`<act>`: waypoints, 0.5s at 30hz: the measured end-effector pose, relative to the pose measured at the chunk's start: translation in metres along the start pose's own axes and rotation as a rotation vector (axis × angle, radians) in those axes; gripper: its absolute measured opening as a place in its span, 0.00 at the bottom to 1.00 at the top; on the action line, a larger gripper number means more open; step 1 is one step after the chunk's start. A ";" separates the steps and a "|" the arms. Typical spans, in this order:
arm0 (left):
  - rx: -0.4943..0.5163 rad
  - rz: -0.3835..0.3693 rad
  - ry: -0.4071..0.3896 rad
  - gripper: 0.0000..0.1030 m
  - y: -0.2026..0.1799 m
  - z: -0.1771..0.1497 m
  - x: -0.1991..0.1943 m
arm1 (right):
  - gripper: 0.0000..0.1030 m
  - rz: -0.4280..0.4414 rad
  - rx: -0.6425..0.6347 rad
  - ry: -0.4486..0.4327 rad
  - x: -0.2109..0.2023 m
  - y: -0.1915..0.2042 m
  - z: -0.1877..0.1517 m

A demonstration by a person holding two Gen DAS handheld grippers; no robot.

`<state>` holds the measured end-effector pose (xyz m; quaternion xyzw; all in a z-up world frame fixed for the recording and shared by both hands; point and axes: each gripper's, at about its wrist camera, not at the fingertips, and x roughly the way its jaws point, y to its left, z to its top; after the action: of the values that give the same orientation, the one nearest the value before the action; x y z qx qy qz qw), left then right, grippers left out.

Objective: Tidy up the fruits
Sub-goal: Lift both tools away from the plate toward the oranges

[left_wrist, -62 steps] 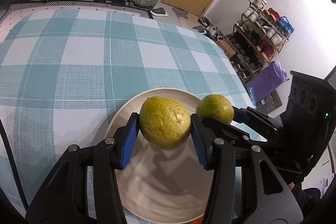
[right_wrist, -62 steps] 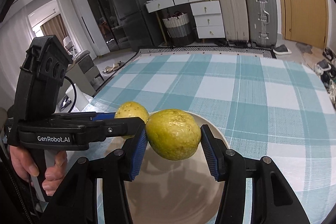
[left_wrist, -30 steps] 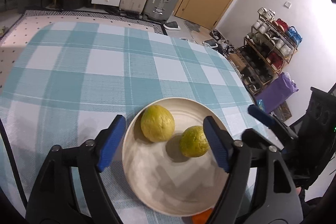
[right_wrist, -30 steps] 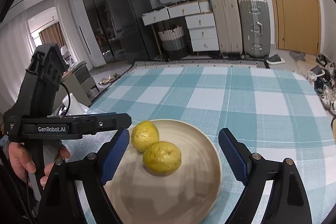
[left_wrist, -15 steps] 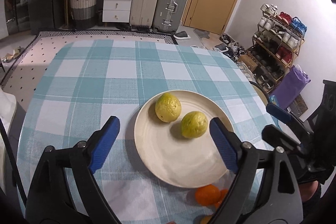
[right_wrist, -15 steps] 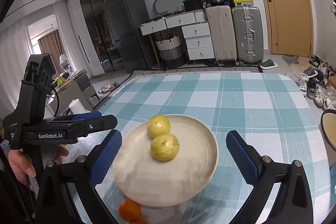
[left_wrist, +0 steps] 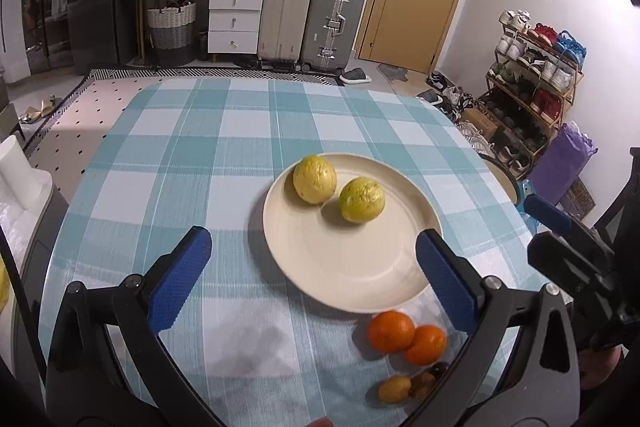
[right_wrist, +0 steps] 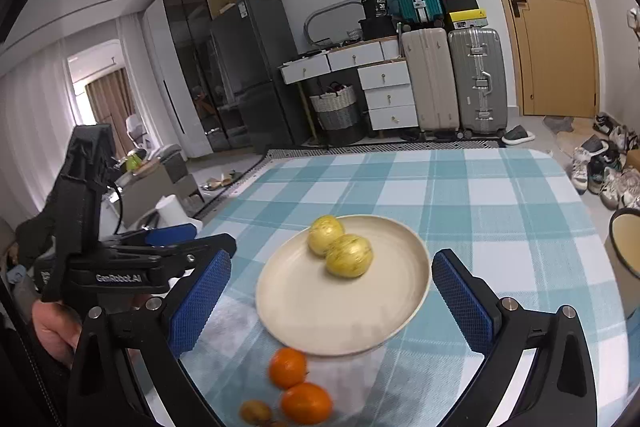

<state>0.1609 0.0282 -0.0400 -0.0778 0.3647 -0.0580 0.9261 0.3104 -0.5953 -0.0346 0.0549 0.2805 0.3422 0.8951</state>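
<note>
Nearest the left wrist camera, the left gripper (left_wrist: 310, 269) stands wide with nothing between its blue pads; its jaws have just been opening. The right gripper (right_wrist: 330, 293) is likewise spread wide and empty in its own view, over the near rim of the plate.

Just past them, on the teal-and-white checked tabletop (left_wrist: 192, 155), lie two round orange tangerines (left_wrist: 391, 331) touching each other, with a small yellow-brown oval fruit (left_wrist: 394, 389) beside a darker, blurred one nearer the edge.

Beyond the tangerines sits a round cream plate (left_wrist: 344, 267). Two yellow-green wrinkled round fruits (left_wrist: 315, 179) rest on its far half, side by side, close together.

At the tabletop's right edge part of a cream bowl with a dark rim (right_wrist: 624, 243) shows.

Far behind stand a beige and a silver ribbed suitcase (left_wrist: 334, 23) beside a white chest of drawers (left_wrist: 234, 19).
</note>
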 end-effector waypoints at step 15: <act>-0.038 -0.011 0.051 0.99 0.009 -0.054 -0.007 | 1.00 -0.019 0.034 0.060 -0.026 0.007 -0.040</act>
<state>0.1194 0.0323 -0.0761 -0.0960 0.3888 -0.0580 0.9145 0.2695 -0.6103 -0.0537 0.0575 0.3134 0.3304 0.8885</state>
